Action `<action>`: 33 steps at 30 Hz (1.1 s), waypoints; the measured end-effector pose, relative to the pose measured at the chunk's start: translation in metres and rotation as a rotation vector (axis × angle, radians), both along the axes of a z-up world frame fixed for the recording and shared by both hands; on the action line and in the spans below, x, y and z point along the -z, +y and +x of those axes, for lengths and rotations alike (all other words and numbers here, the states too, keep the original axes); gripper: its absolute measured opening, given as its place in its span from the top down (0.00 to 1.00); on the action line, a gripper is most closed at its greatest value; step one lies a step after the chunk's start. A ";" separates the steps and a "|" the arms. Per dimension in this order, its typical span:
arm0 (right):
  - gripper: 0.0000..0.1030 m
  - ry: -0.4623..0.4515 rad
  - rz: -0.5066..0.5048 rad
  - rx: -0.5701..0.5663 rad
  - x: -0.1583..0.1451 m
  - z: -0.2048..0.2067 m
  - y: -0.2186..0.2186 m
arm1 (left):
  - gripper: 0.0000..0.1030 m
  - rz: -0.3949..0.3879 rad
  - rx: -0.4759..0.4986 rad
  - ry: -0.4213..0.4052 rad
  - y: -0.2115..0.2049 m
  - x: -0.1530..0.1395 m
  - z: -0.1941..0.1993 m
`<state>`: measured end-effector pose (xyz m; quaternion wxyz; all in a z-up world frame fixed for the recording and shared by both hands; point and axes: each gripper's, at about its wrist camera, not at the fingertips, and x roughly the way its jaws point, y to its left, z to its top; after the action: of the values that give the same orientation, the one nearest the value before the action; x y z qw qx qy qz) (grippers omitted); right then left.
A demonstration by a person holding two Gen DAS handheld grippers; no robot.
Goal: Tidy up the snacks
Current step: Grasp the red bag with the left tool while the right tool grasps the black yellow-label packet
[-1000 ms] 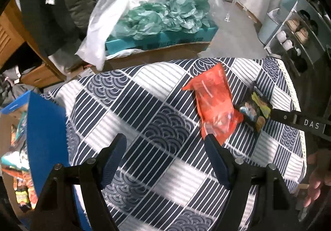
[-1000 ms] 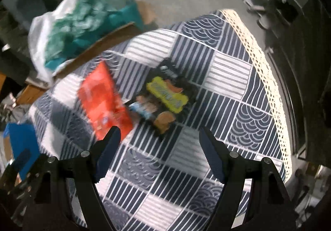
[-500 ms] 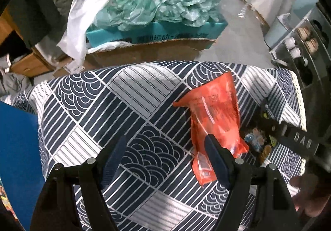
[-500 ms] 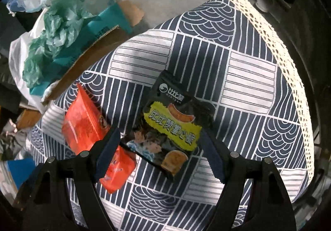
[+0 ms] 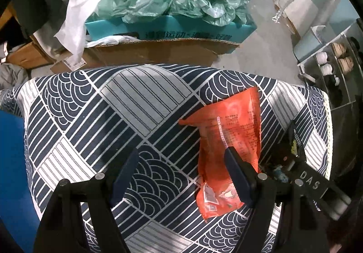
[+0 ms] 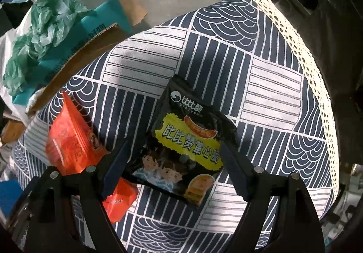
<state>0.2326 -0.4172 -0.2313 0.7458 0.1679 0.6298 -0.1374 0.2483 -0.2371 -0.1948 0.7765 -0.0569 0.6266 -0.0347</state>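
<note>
The step in hand looks like pickup: the right gripper (image 6: 174, 170), fingers spread and grasping nothing, straddles the black snack packet (image 6: 188, 139) lying flat on the patterned tablecloth (image 6: 272, 85). The left gripper (image 5: 181, 173), also spread, hovers by the orange packet (image 5: 229, 144) (2 snacks, touching). Next, probably lower and close

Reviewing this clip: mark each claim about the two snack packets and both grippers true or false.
1. The right gripper is open, its fingers either side of the black snack packet. True.
2. The left gripper is shut on the orange snack packet. False: it is open and holds nothing.
3. Both packets lie on the patterned tablecloth. True.
4. The black packet lies on top of the orange one. False: they lie side by side.
</note>
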 end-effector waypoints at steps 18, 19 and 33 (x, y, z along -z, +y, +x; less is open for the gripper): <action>0.18 0.023 -0.064 -0.008 0.008 -0.012 -0.013 | 0.17 -0.041 -0.008 0.004 -0.032 0.006 0.003; 0.17 0.023 -0.058 0.003 0.008 -0.012 -0.014 | 0.17 -0.039 -0.008 0.009 -0.033 0.008 0.004; 0.22 0.049 -0.055 -0.025 0.019 -0.020 -0.024 | 0.10 -0.047 -0.016 0.063 -0.047 0.022 0.008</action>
<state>0.2123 -0.4408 -0.2500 0.7361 0.1361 0.6460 -0.1491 0.2564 -0.2841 -0.2172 0.7550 -0.0812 0.6493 -0.0414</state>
